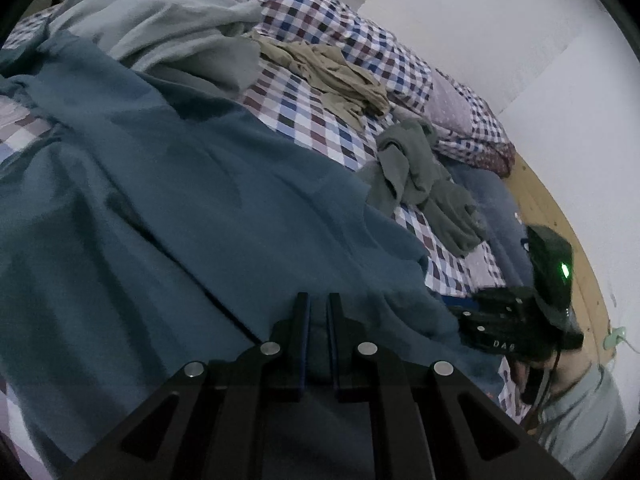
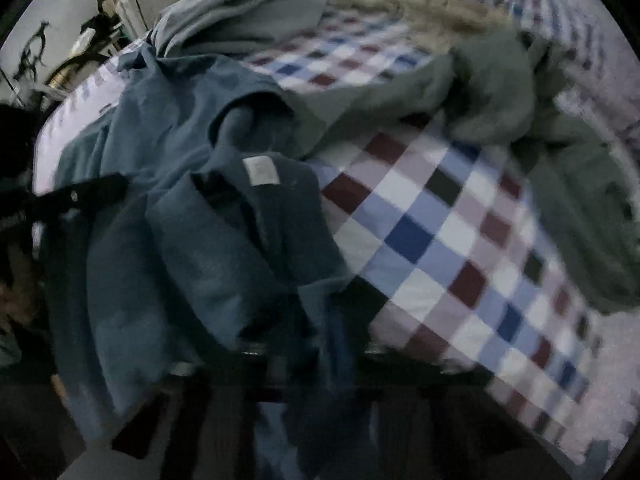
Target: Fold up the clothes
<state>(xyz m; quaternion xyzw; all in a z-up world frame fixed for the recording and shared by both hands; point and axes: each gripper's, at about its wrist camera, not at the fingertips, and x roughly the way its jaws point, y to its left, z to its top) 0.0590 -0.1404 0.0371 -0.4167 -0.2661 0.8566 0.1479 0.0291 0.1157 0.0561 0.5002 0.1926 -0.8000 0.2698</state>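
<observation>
Checked bedding (image 1: 320, 120) in white, blue and maroon squares covers the bed, with a pale wall (image 1: 500, 20) behind it and a strip of wooden floor (image 1: 560, 216) along the far side. Spread over the near half of the bed lies a teal blue garment (image 1: 168, 200), wrinkled and partly bunched. In the left wrist view the left claw (image 1: 319, 304) sits low over this cloth, its two fingers nearly pressed together with teal fabric showing in the narrow gap between them, so it appears to pinch the garment's edge. Beyond it on the bedding lie a pale grey-green garment (image 1: 160, 28) heaped at the far end, a crumpled tan garment (image 1: 332, 76) near the middle, and an olive green garment (image 1: 420, 176) twisted toward the bed's far edge. The right claw (image 1: 492, 328), with a green light glowing on its body, is held by a hand (image 1: 560, 368) in a pale sleeve (image 1: 588, 412) at the garment's other side.

In the blurred right wrist view the teal cloth is gathered into folds right in front of the camera, a white label (image 2: 261, 171) showing on one fold. The fabric drapes over the right claw's fingers and hides them, so whether they are spread or closed cannot be told
</observation>
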